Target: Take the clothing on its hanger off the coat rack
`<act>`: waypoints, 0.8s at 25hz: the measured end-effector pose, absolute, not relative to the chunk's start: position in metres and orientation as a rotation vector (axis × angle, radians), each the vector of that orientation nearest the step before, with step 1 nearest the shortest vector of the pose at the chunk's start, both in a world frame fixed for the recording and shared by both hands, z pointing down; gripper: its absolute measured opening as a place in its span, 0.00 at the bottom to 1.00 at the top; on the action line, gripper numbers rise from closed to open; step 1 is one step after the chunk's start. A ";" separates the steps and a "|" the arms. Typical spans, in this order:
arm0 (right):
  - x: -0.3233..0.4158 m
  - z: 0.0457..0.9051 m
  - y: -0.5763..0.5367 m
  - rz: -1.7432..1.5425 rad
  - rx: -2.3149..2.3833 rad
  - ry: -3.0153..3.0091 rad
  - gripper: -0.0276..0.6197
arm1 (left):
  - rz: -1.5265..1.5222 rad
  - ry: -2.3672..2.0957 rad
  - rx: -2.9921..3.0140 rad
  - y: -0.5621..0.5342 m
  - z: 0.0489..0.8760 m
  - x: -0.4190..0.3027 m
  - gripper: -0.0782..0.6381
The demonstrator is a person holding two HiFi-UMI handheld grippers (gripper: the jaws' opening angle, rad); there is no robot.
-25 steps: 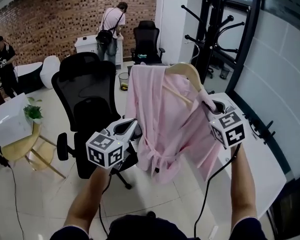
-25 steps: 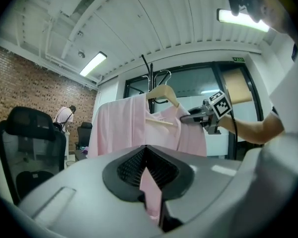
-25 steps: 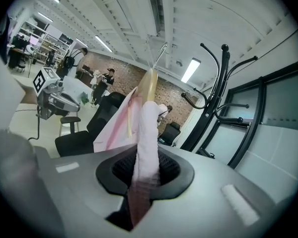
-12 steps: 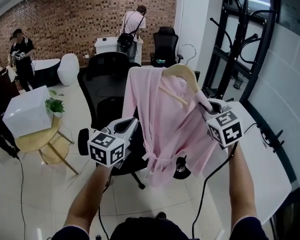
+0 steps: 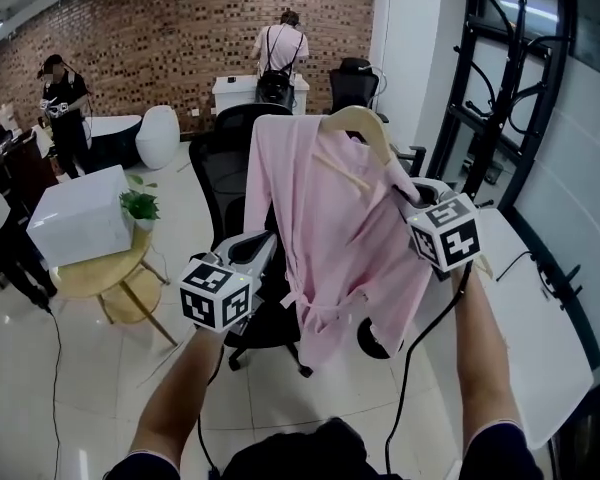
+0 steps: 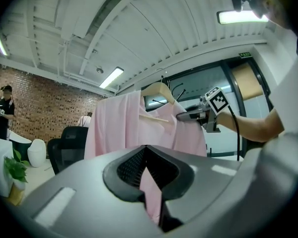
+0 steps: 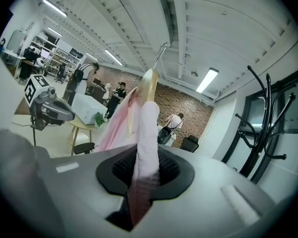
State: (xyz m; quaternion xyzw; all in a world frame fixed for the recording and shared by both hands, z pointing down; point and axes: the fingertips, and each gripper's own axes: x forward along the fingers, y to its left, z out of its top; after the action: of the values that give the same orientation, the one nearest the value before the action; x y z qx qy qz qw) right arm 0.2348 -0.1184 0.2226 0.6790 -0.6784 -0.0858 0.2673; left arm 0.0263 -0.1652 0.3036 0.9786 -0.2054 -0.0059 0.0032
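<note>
A pink robe (image 5: 320,238) hangs on a wooden hanger (image 5: 355,126), held up in the air, left of the black coat rack (image 5: 492,98). My right gripper (image 5: 412,200) is shut on the hanger's right arm through the pink cloth. In the right gripper view the cloth-covered arm (image 7: 145,128) runs up from the jaws to the bare wood (image 7: 149,83) and the wire hook (image 7: 161,51). My left gripper (image 5: 270,240) is shut on the robe's front edge; pink fabric (image 6: 151,195) sits between its jaws. The hook touches nothing.
A black office chair (image 5: 230,143) stands right behind the robe. A white table (image 5: 525,318) lies at the right below the rack. At the left is a round wooden table (image 5: 100,273) with a white box and plant. People stand by the brick wall.
The robe on its hanger has come away from the coat rack, which now stands further right. Both grippers keep their hold.
</note>
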 end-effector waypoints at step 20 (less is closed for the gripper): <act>0.215 0.196 -0.293 -0.300 1.750 -1.997 0.12 | -0.058 -0.884 2.992 -0.288 0.308 0.004 0.13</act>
State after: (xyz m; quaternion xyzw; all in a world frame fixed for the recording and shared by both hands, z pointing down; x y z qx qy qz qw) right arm 0.2148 -0.2933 0.1955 0.6371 -0.7267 -0.1092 0.2326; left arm 0.0039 -0.2880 0.3085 0.9587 -0.2834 -0.0186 0.0107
